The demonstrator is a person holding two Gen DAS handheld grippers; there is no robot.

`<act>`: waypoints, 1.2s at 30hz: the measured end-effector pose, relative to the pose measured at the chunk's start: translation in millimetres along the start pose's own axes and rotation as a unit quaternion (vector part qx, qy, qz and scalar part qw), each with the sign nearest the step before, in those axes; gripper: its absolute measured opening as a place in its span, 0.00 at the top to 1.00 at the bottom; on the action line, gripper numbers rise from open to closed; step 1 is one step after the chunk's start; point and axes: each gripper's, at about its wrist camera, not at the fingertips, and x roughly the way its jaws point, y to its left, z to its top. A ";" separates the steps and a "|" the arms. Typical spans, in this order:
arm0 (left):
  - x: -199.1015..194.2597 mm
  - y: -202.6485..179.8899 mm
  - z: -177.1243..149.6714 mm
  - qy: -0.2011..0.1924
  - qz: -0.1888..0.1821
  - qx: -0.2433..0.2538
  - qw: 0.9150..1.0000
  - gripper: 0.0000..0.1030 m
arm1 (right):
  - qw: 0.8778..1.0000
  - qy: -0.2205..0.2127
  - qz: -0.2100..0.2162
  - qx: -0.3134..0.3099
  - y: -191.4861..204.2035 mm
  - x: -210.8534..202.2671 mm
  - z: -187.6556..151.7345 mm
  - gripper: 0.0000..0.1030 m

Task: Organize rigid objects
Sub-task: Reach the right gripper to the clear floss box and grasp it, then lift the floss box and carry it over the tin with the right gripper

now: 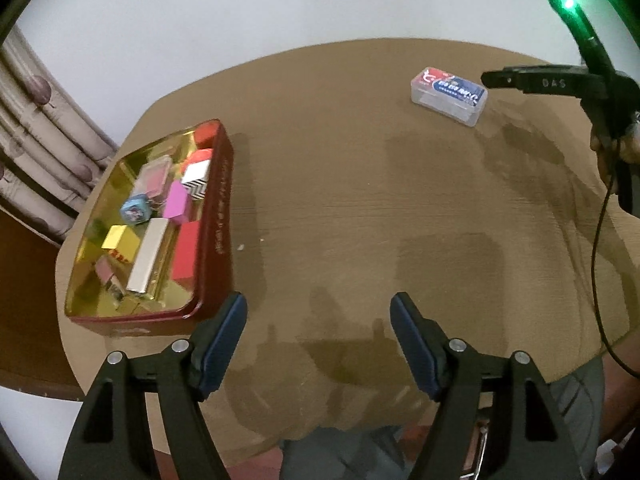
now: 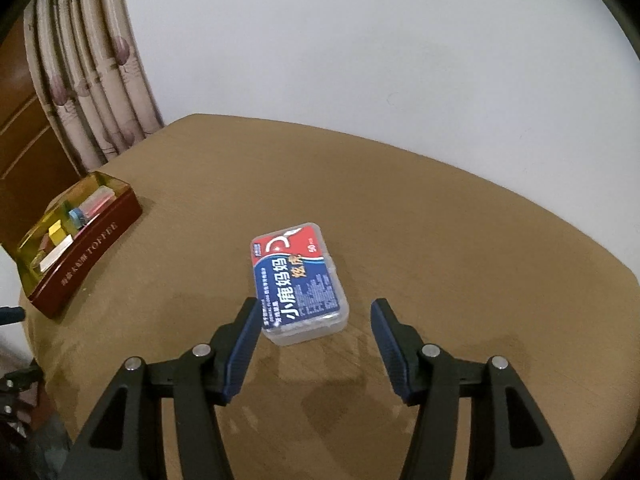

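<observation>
A clear plastic box with a red and blue label lies flat on the brown table, also in the left wrist view at the far right. My right gripper is open and empty just before the box, its left finger beside the box's near corner. My right gripper also shows in the left wrist view, just right of the box. My left gripper is open and empty above bare table. A dark red tin with a gold inside holds several small boxes, left of it.
The red tin sits near the table's left edge in the right wrist view. A patterned curtain and a white wall stand behind the table. A black cable hangs at the right. The table's near edge is rounded.
</observation>
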 end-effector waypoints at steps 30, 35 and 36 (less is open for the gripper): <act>44.7 1.0 4.2 0.054 -0.048 -0.036 0.997 0.31 | 0.990 0.102 -0.018 -0.097 38.0 93.0 36.4 0.37; 45.5 2.9 0.2 0.052 -0.052 -0.044 0.996 0.31 | 0.991 0.125 -0.011 -0.048 26.2 106.4 28.7 0.37; 44.0 3.0 -0.6 0.050 -0.053 -0.044 0.996 0.31 | 0.992 0.121 -0.018 -0.044 28.2 103.2 27.8 0.38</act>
